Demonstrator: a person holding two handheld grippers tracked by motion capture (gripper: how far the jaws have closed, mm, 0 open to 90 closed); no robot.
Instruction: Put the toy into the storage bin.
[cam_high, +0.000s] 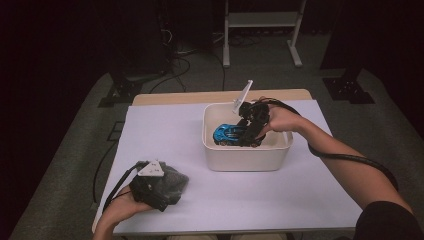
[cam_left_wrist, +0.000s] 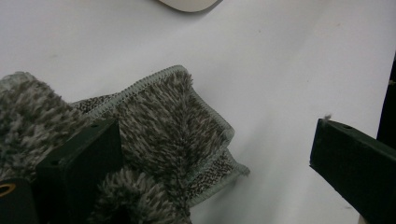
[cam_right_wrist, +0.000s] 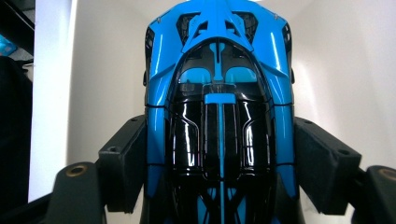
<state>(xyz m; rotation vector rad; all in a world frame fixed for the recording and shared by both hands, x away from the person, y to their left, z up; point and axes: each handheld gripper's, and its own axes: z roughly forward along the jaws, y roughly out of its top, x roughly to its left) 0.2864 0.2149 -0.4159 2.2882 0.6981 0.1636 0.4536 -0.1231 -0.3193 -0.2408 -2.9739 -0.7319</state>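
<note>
A blue and black toy sports car sits inside a white plastic bin that stands on the white tabletop, a little right of the middle and toward the far side. The right gripper reaches down into the bin from its right rim, held by the person's right hand, with its cable looping back along the forearm. In the right gripper view the car lies lengthwise between the two black jaws, one pad against each flank of the body; the jaws stand wide but are pressed on the car's sides, so the right gripper is gripping the car. The pale inner walls of the bin rise on both sides of it. At the near left corner of the table the left gripper rests low over a grey shaggy cloth, with the left hand behind it. In the left gripper view its jaws are spread well apart: one pad lies on the rumpled cloth, the other stands clear over bare tabletop, so the left gripper is open and clamps nothing. The cloth and the bin are well apart.
</note>
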